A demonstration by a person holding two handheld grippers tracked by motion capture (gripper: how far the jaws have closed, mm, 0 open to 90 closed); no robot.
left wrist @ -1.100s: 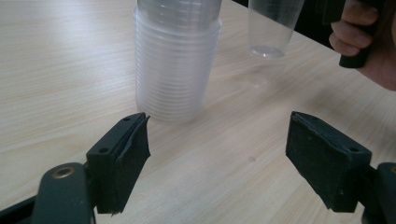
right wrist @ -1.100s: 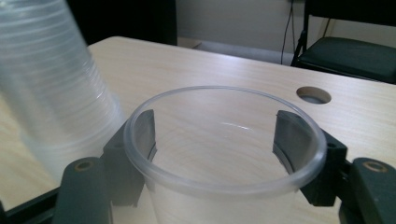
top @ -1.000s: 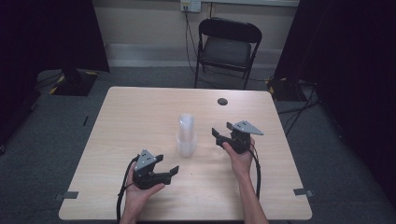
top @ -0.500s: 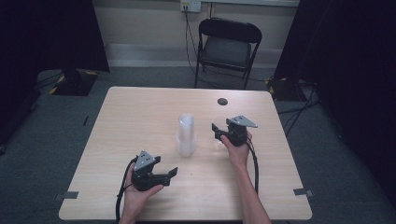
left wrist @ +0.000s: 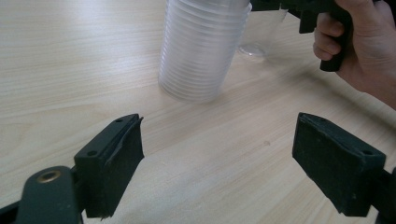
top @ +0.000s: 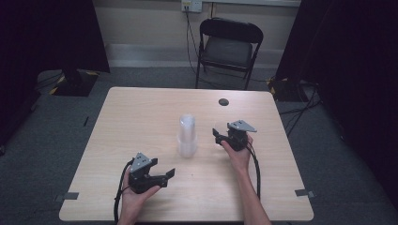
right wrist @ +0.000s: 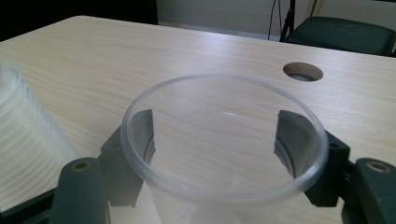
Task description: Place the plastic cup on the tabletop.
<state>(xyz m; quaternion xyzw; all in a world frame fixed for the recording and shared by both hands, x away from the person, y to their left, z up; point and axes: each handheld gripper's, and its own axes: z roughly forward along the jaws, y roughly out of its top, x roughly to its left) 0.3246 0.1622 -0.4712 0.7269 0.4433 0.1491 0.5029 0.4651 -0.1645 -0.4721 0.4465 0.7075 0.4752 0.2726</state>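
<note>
A tall stack of clear plastic cups (top: 187, 136) stands upright near the table's middle, and it is close ahead in the left gripper view (left wrist: 201, 51). My right gripper (top: 218, 134) is just right of the stack, shut on a single clear cup (right wrist: 219, 196) with one jaw on each side of its wall. That cup's base (left wrist: 254, 46) rests on the table behind the stack. My left gripper (top: 167, 175) sits low near the front edge, left of centre. It is open with nothing between its jaws (left wrist: 217, 154).
The light wooden table (top: 141, 117) has a round cable hole (top: 223, 101) at the back right. A black folding chair (top: 230, 47) stands behind the table. Cables trail from both grippers toward the front edge.
My right gripper has shifted a little to the left, toward the cup stack. The left gripper and the stack have stayed put.
</note>
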